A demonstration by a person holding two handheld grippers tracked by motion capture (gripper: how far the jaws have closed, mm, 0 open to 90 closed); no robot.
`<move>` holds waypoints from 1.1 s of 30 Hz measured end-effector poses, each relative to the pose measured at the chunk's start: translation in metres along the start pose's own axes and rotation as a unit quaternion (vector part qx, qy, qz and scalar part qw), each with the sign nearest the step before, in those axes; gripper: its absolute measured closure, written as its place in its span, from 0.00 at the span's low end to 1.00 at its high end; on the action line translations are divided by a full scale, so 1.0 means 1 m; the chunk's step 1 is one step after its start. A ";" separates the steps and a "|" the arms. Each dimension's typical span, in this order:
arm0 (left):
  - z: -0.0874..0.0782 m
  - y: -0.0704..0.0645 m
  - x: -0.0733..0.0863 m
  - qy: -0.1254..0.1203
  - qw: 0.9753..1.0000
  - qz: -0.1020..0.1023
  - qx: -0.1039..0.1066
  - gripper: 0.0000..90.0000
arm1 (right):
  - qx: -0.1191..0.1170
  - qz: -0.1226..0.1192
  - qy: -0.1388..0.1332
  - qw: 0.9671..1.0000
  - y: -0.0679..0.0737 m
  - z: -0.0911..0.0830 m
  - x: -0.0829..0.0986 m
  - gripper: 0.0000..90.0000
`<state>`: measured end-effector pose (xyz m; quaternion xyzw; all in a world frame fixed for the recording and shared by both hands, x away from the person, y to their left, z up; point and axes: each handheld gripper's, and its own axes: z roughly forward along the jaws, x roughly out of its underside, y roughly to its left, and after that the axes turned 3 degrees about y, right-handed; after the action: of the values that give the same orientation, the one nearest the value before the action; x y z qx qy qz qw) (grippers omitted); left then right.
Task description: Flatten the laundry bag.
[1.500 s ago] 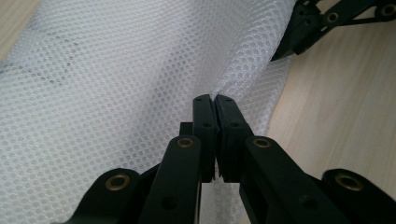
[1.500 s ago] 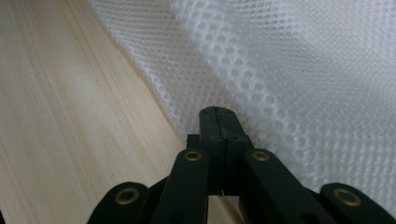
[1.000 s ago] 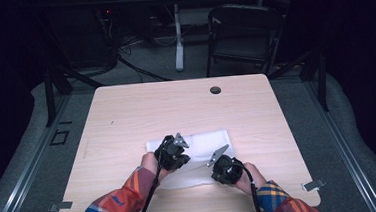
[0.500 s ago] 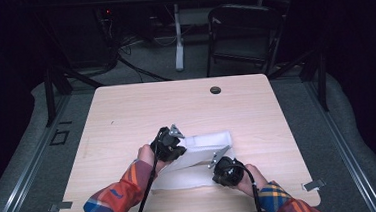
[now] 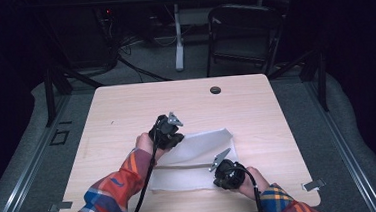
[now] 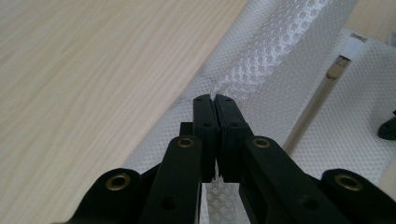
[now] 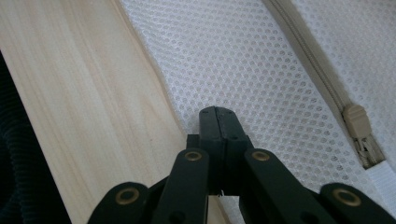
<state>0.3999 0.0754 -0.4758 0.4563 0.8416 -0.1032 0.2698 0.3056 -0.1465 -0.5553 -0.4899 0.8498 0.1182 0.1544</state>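
A white mesh bag (image 5: 199, 150) with a beige zipper (image 5: 185, 166) lies flat on the near half of the wooden table (image 5: 126, 115). My left gripper (image 5: 174, 139) is at the bag's far left edge. In the left gripper view it (image 6: 215, 100) is shut on a raised fold of the mesh (image 6: 261, 70), and the zipper (image 6: 317, 98) runs to the right. My right gripper (image 5: 220, 180) is at the bag's near right edge, shut (image 7: 217, 112) on the mesh (image 7: 243, 60) by the table edge. The zipper pull (image 7: 359, 121) lies to its right.
A black round grommet (image 5: 215, 90) sits in the far middle of the table. Beyond the table stand a dark chair (image 5: 243, 32), a white post (image 5: 177, 36) and floor cables. The table's near edge is right beside my right gripper.
My left gripper has moved away from the person, farther up the table, drawing the bag's edge with it so the bag spreads out. The right gripper has hardly moved.
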 end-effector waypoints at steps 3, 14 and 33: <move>-0.002 0.004 -0.006 -0.003 1.000 -0.002 -0.007 0.98 | -0.005 0.001 0.002 1.000 0.001 0.000 0.001 1.00; -0.006 0.016 -0.029 -0.013 0.999 0.001 -0.032 0.98 | -0.015 -0.007 0.008 1.000 0.003 -0.002 0.003 1.00; 0.003 0.039 -0.062 -0.015 0.997 -0.003 -0.077 0.98 | -0.017 -0.013 0.021 1.000 0.006 -0.005 0.007 1.00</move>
<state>0.4601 0.0516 -0.4409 0.4305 0.8443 -0.0458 0.3158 0.2961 -0.1505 -0.5529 -0.5059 0.8442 0.1205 0.1295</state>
